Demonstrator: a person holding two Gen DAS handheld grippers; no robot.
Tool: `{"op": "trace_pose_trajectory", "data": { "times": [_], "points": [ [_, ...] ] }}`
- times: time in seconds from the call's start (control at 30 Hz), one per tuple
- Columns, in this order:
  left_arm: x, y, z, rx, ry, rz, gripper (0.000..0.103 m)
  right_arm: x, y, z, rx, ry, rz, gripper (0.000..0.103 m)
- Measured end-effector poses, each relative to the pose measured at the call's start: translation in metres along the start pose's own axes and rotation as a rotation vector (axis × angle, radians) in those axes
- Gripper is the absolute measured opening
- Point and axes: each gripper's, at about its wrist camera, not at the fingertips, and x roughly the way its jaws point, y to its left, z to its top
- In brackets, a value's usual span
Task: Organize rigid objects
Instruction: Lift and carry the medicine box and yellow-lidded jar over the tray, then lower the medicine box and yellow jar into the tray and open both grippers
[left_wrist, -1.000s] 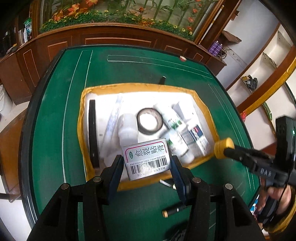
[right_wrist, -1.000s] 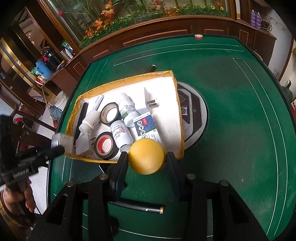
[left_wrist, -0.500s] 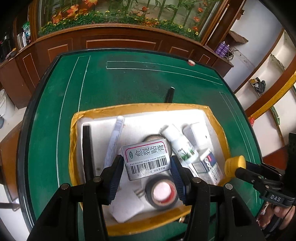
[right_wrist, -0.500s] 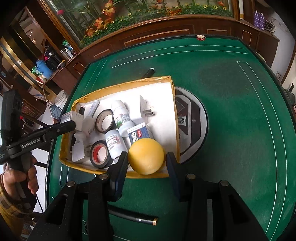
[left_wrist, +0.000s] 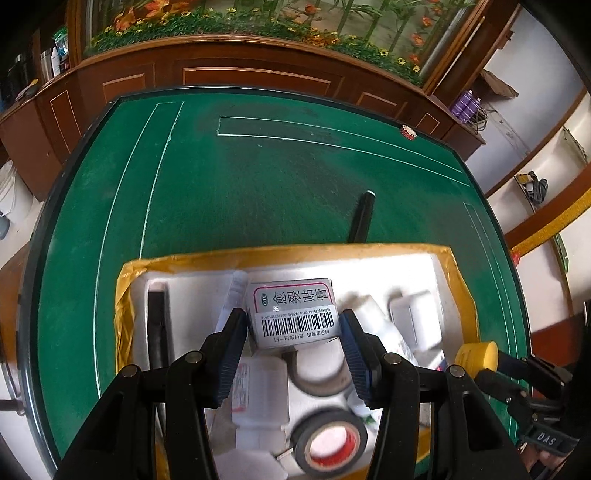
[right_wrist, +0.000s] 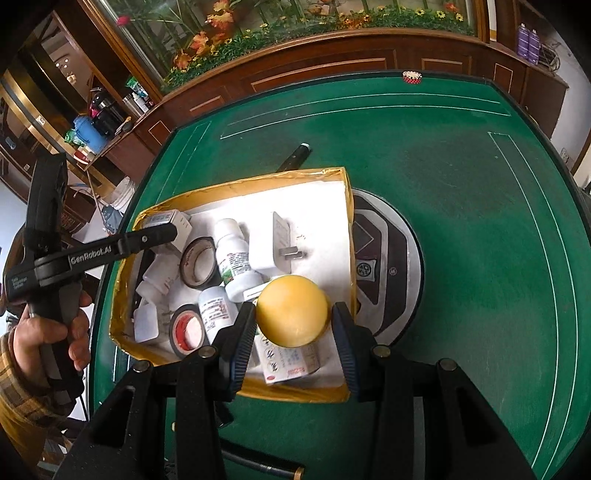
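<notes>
Left gripper (left_wrist: 293, 321) fingers clamped on a small barcode carton (left_wrist: 294, 312), held over the far-left part of the yellow-lined box (right_wrist: 236, 186). Right gripper (right_wrist: 293, 314) fingers clamped on a yellow ball (right_wrist: 292, 311), held over the box's near-right corner. Inside the box: white bottles (right_wrist: 236, 258), two tape rolls (right_wrist: 197, 262), a white plug adapter (right_wrist: 275, 243), a printed carton (right_wrist: 288, 360). Box sits on the green desk (right_wrist: 461, 229); a black pen (right_wrist: 295, 155) lies just behind it.

Green felt table (left_wrist: 258, 192), white lines. Yellow-taped box (right_wrist: 236, 186), white inside. Yellow ball (right_wrist: 292, 312). White carton (left_wrist: 293, 312), black barcode, pink border. Black tape roll (left_wrist: 328, 443), red core, at 6 o'clock.
</notes>
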Motion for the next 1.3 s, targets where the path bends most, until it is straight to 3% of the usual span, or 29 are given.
{"op": "trace_pose_trajectory", "data": {
  "times": [0.4, 1.3],
  "points": [
    [0.018, -0.006, 0.010, -0.001, 0.002, 0.010, 0.054, 0.020, 0.004, 0.018, -0.079, 0.010, -0.032, 0.041],
    [0.032, 0.000, 0.014, -0.005, 0.026, 0.023, 0.053, 0.046, 0.021, 0.023, -0.181, 0.019, -0.063, 0.041]
  ]
}}
